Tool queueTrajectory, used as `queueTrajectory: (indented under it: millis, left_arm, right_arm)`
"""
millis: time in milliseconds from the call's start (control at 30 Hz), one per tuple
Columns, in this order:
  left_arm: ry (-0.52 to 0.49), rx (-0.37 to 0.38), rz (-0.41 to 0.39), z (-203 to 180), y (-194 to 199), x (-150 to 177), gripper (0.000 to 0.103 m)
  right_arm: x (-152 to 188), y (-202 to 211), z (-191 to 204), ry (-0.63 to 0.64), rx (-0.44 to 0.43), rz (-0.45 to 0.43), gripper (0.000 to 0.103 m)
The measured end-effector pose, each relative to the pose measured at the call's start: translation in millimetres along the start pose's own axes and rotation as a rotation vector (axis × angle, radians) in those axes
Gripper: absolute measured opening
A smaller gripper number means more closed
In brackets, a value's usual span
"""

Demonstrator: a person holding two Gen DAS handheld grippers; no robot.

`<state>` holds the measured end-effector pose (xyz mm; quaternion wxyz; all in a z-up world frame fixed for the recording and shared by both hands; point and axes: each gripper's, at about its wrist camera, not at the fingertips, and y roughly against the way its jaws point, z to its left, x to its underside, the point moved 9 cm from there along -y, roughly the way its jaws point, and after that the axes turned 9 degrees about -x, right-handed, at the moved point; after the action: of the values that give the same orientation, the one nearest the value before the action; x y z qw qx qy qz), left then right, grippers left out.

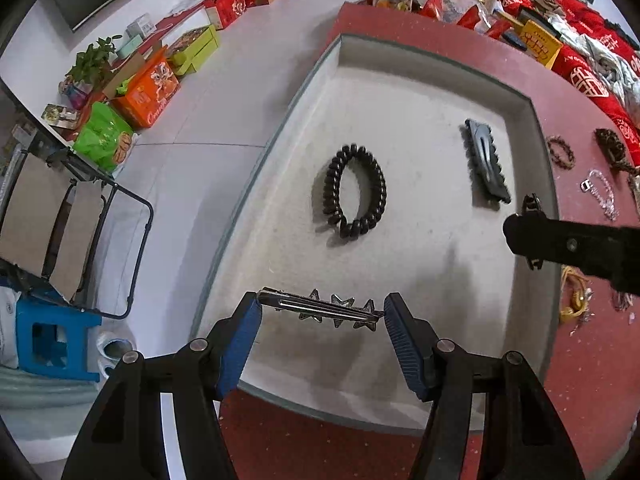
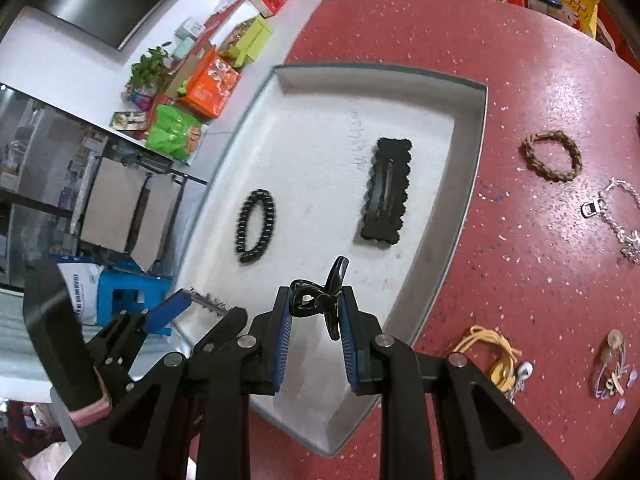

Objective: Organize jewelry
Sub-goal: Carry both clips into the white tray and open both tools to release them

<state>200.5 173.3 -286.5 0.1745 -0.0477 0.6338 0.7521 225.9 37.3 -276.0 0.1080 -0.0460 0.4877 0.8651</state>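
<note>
Landmark: the white tray [image 1: 400,92] sat on the red table [image 2: 520,60], and I place everything against that tray.
Already in the tray: a black spiral hair tie [image 1: 354,191] lay flat near the tray's middle, and a black scalloped snap clip [image 1: 486,160] lay flat toward the tray's right wall, the two well apart.
Left gripper [image 1: 322,310]: my jaws were clenched end to end on a silver star hair clip [image 1: 320,309], held crosswise over the tray's near edge; I could not tell whether it touched the floor of the tray.
Right gripper [image 2: 314,312]: my jaws grasped a small black claw clip [image 2: 320,300], held over the tray's near right part, in front of the snap clip.
Left outside the tray: on the table to the tray's right lay a brown braided bracelet [image 2: 551,155], a silver chain bracelet [image 2: 618,220], a yellow cord piece [image 2: 494,354] and a small beaded piece [image 2: 612,364]; the left view showed further dark pieces beyond, too small for me to name.
Progress, as I judged it: two pieces stored, two more in my jaws over the tray and not yet set down, at least four waiting on the table, so somewhat under halfway.
Next need, by my guess: to lay both clips in bare spots of the tray, clear of the hair tie and snap clip.
</note>
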Motion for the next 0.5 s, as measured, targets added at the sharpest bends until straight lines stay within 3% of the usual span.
queueTrajectory:
  millis: [500]
  left_arm:
    - [-0.014,-0.025,0.012,-10,-6,3,0.066]
  right_arm:
    - [5,-29,-19,-0.002,0.07,0.059,0.026]
